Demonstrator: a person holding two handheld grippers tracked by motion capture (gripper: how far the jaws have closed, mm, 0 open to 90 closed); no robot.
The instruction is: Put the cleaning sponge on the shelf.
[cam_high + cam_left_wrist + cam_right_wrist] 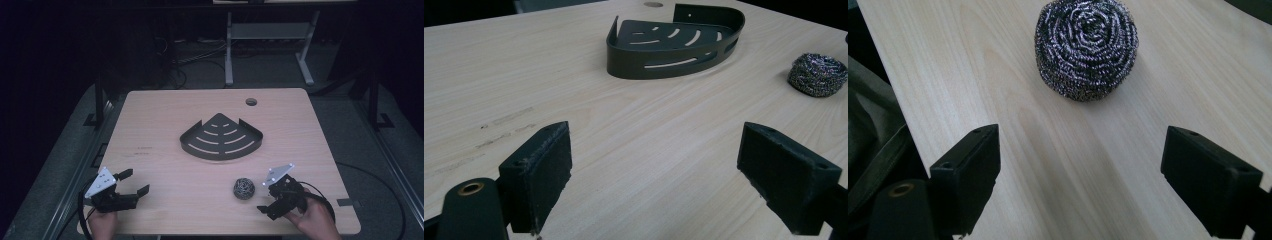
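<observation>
Steel scourer (pixel 244 188) single, one corner rack (pixel 221 137), two claws wide apart, empty: left (pixel 134 182), right (pixel 264 197).

A silvery-grey scouring ball (pixel 1086 49) wound in a spiral of glinting wire is seen at the upper middle of the right gripper view, a matt black, perhaps very dark grey, corner shelf (pixel 221 137) pierced by curved slots, and a pale wood-grain table (pixel 160 115).

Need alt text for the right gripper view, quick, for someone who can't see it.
A steel scourer lies on the wooden table just ahead of the right tool, apart from it. The tool's two black jaws stand wide open with bare table between them.
</observation>
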